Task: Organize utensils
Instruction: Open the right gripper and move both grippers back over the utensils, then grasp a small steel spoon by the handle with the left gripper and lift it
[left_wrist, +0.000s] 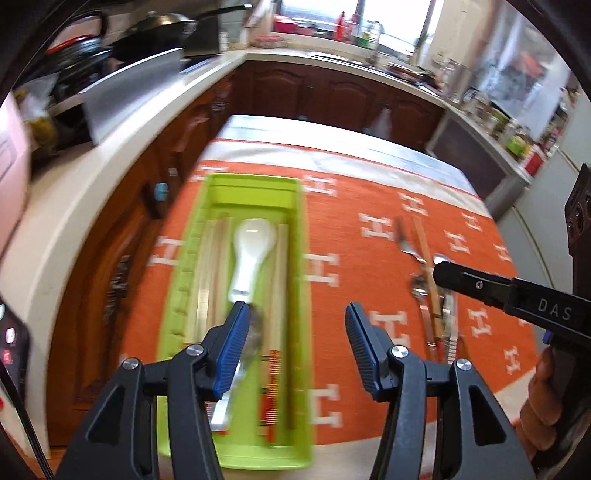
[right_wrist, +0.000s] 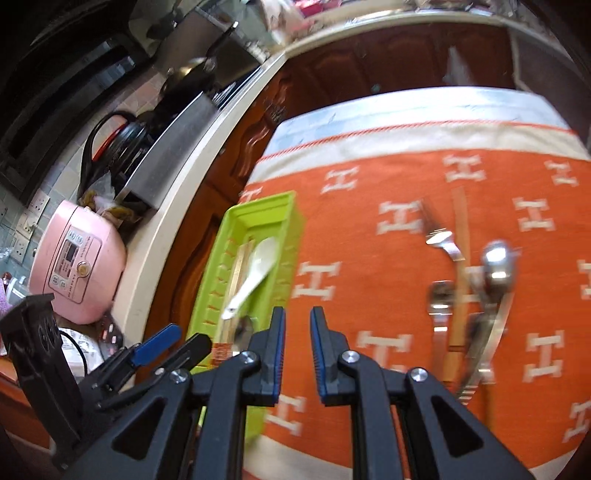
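Four utensils left in a tangle beside the green tray

Four pieces at least lie loose on the orange cloth, well apart from the green tray (left_wrist: 177, 306) on its right side: a fork (right_wrist: 441, 240), a wooden chopstick (right_wrist: 459, 266) and two steel spoons (right_wrist: 496, 264), crossing and touching one another. Inside the tray rest a white ceramic spoon (left_wrist: 251, 251), chopsticks and a metal spoon. The left gripper (left_wrist: 295, 343) hangs released over the tray's right wall, nothing between its pads. The right gripper (right_wrist: 297, 350) is nearly clenched and empty, just right of the tray. Risk, as I judge it: a pinch into the overlapped pile could lift two pieces, or drag the chopstick; narrow jaws may skid off a handle.
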